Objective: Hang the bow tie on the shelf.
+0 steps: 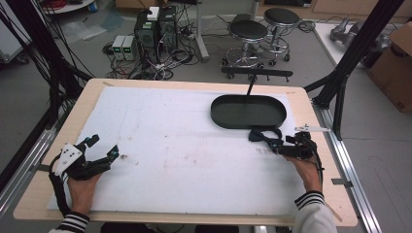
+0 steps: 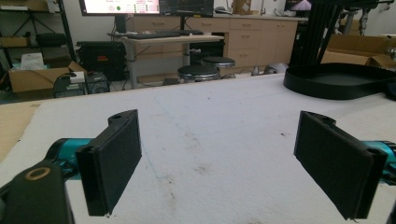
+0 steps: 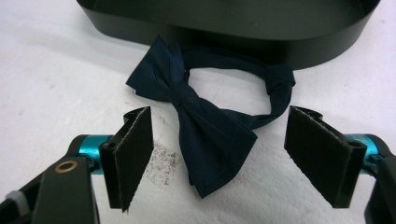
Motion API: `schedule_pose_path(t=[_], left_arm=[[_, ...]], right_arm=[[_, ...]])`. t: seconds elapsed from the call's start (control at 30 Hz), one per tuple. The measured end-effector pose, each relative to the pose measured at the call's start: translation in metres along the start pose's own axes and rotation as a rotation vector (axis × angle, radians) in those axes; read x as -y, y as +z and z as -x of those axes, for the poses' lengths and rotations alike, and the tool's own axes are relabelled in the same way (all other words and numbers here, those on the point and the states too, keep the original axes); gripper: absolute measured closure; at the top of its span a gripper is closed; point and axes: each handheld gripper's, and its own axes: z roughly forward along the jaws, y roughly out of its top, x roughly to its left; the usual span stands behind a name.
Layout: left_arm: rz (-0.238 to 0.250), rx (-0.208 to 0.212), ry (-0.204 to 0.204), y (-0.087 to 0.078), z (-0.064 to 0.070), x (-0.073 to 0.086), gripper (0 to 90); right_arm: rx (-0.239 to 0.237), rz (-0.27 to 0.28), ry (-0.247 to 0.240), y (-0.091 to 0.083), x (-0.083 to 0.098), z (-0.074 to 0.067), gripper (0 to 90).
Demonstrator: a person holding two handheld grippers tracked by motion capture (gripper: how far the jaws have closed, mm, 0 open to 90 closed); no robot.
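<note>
A dark navy bow tie (image 3: 201,126) with its neck loop lies flat on the white mat, just in front of the black oval tray (image 3: 233,37). My right gripper (image 3: 224,154) is open, its jaws straddling the near wing of the bow tie without touching it. In the high view the bow tie (image 1: 265,135) sits below the tray (image 1: 248,111), with the right gripper (image 1: 286,145) at its right end. My left gripper (image 1: 102,148) rests open at the left of the mat, nothing between its jaws (image 2: 219,158).
White mat (image 1: 170,145) covers a wooden table (image 1: 43,194). A black stand arm (image 1: 252,80) rises behind the tray. Stools, computer boxes and cables stand on the floor beyond the table. Black frame posts flank both sides. A dark smudge marks the mat near the right gripper.
</note>
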Motion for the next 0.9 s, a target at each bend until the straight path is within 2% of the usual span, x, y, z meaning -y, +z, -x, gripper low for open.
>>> schedule_pose_path(t=[0.1, 0.23, 0.43, 0.53, 0.63, 0.67, 0.73, 0.8, 0.9], left_arm=[[0.000, -0.002, -0.001, 0.0000, -0.0003, 0.0000, 15.3], [0.001, -0.001, -0.002, 0.0001, 0.0000, 0.0000, 15.3], [0.000, -0.001, 0.002, -0.0001, 0.0001, 0.0000, 15.3], [0.000, -0.001, 0.001, -0.0001, 0.0001, 0.0000, 15.3], [0.000, -0.001, 0.002, -0.0001, 0.0002, 0.0000, 15.4], [0.000, -0.001, 0.001, -0.0001, 0.0002, 0.0000, 15.4], [0.000, 0.000, 0.004, -0.0001, 0.0001, -0.0001, 15.3], [0.000, -0.001, 0.003, -0.0001, 0.0001, -0.0001, 15.4], [-0.001, 0.000, 0.005, -0.0001, 0.0000, -0.0001, 15.4]], right_arm=[[0.002, -0.015, 0.005, 0.0022, 0.0007, 0.0010, 26.0], [0.001, -0.036, 0.010, 0.0048, 0.0020, 0.0026, 35.2], [-0.006, -0.053, 0.014, 0.0075, 0.0030, 0.0035, 40.9], [-0.017, -0.068, 0.012, 0.0092, 0.0032, 0.0031, 49.3], [-0.024, -0.078, 0.014, 0.0100, 0.0035, 0.0026, 53.6], [-0.028, -0.092, 0.008, 0.0106, 0.0037, 0.0019, 61.5], [-0.027, -0.092, 0.008, 0.0108, 0.0037, 0.0016, 63.1], [-0.029, -0.092, 0.015, 0.0099, 0.0033, 0.0009, 71.0], [-0.030, -0.090, 0.024, 0.0085, 0.0032, 0.0007, 74.9]])
